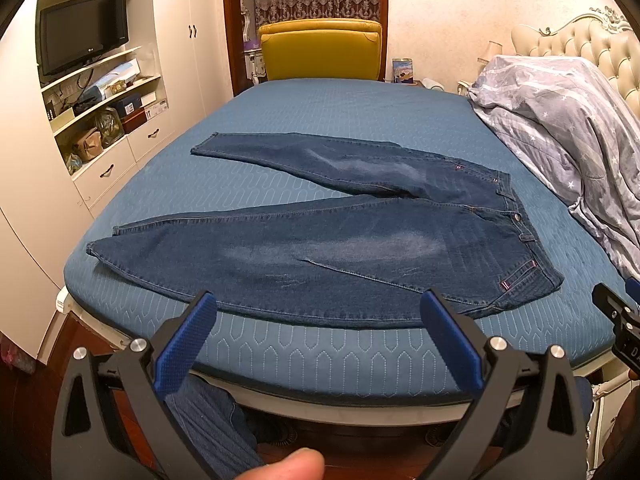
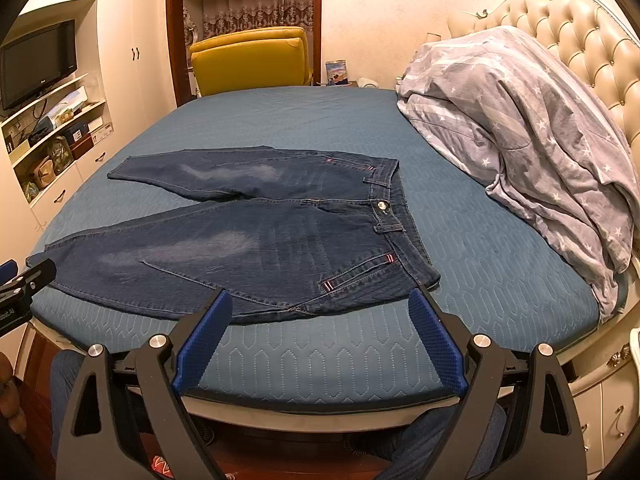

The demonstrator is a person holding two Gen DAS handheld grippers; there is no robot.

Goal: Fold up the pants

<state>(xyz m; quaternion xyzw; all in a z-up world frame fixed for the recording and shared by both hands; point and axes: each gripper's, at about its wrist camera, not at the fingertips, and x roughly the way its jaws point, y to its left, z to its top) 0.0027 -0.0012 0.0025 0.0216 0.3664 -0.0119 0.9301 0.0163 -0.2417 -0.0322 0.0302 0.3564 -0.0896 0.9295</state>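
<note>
Dark blue jeans (image 1: 360, 236) lie flat and spread on the blue bed (image 1: 340, 108), front side up, waistband to the right, two legs fanning out to the left. They also show in the right wrist view (image 2: 256, 240). My left gripper (image 1: 318, 300) is open and empty, held just above the near edge of the jeans' lower leg. My right gripper (image 2: 320, 298) is open and empty, at the near edge of the jeans by the hip pocket. Each gripper shows at the edge of the other's view.
A crumpled grey star-print duvet (image 2: 520, 132) is heaped at the right against the tufted headboard (image 2: 560, 32). A yellow chair (image 1: 320, 48) stands beyond the bed. White cupboards with a TV (image 1: 84, 28) and shelves line the left wall.
</note>
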